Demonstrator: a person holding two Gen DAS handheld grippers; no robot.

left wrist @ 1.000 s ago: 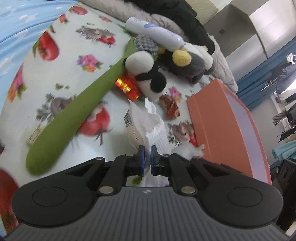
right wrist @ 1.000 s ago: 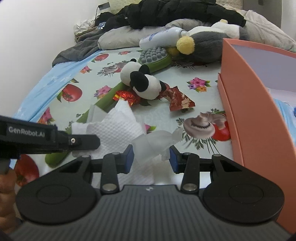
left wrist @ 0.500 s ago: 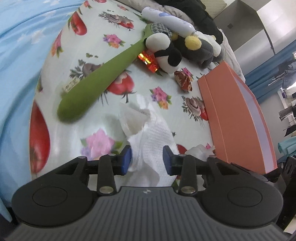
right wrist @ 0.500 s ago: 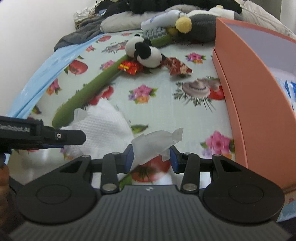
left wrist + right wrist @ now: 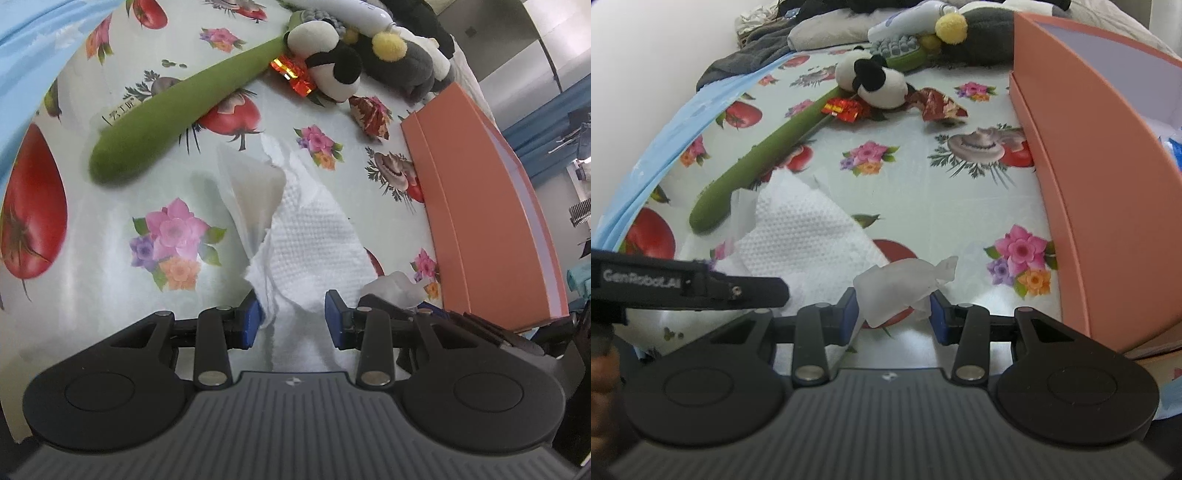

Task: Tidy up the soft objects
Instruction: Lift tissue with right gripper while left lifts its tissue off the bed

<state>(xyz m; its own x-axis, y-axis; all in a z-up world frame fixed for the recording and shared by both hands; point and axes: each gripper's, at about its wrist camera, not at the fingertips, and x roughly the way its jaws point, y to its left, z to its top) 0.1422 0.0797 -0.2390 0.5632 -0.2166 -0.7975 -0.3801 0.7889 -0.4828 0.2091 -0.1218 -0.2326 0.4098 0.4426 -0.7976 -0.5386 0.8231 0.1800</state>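
Two grippers work one tissue (image 5: 314,240) on the bed (image 5: 96,229): left gripper (image 5: 291,321) jaws just opened, dropping its end, while right gripper (image 5: 894,314) jaws clamp a twisted corner, likely for folding

Soft, even daylight fills my views, with faint glare on the glossy fruit-and-flower printed tablecloth (image 5: 92,266). Fisheye bending curves the edges, and my nearest black gripper body looks slightly blurred.
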